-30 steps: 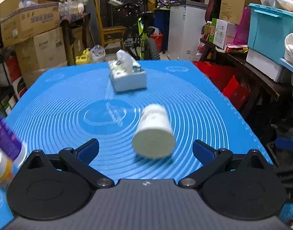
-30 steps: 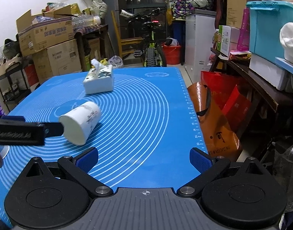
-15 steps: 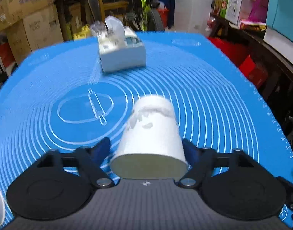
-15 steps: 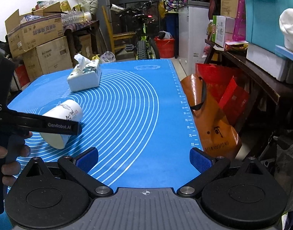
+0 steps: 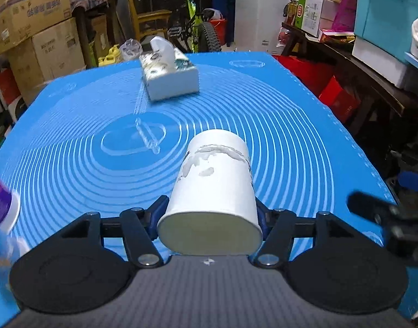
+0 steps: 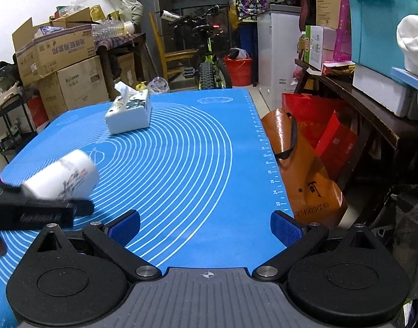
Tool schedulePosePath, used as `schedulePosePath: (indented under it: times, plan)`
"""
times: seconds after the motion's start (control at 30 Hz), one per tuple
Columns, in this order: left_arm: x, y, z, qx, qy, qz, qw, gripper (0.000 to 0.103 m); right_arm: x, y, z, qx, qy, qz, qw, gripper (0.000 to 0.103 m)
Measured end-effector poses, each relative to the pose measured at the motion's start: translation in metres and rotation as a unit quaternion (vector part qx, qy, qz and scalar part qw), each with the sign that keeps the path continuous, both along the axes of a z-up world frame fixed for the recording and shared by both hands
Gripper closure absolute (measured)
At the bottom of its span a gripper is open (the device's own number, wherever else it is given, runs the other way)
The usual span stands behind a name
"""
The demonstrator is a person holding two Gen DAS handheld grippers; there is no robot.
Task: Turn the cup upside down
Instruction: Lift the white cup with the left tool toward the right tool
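Observation:
A white paper cup point(image 5: 214, 180) with a grey print lies on its side between the fingers of my left gripper point(image 5: 209, 213), its mouth toward the camera. The left gripper is shut on the cup and holds it above the blue mat point(image 5: 291, 142). In the right wrist view the cup point(image 6: 64, 175) appears at the left, tilted and lifted off the mat, with the left gripper's black body point(image 6: 36, 213) under it. My right gripper point(image 6: 206, 224) is open and empty over the mat's near right part.
A white tissue box point(image 5: 170, 78) stands at the far side of the mat, also in the right wrist view point(image 6: 128, 113). A purple-and-white container point(image 5: 1, 205) is at the mat's left edge. An orange bag point(image 6: 299, 175) and red bags lie off the right edge.
My left gripper moved forward around the lying cup, closed on it and lifted it off the mat. The right gripper stayed open and hardly moved.

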State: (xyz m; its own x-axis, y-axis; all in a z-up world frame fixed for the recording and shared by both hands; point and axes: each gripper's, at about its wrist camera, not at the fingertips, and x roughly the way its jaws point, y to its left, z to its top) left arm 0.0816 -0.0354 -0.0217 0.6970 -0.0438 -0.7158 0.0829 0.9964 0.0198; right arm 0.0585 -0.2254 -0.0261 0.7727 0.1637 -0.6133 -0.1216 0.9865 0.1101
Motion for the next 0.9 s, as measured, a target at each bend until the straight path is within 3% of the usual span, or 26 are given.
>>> schedulePosePath:
  times: [0.27, 0.43, 0.57, 0.9]
  plan:
    - [-0.014, 0.008, -0.025, -0.007, 0.041, 0.017, 0.999, 0.039, -0.014, 0.008, 0.002, -0.007, 0.008, 0.011, 1.0, 0.002]
    - [-0.018, 0.007, -0.028, -0.004, 0.038, 0.013, 0.9992, 0.035, -0.016, 0.008, 0.001, -0.011, 0.015, 0.01, 1.0, 0.002]
    - [-0.016, 0.012, -0.028, -0.027, 0.049, 0.015, 0.9983, 0.016, -0.016, 0.009, 0.001, -0.011, 0.017, 0.009, 1.0, 0.002]
    - [-0.025, 0.017, -0.017, -0.043, 0.037, 0.013, 0.9983, 0.01, -0.021, 0.013, 0.009, -0.007, 0.013, 0.011, 1.0, 0.002]
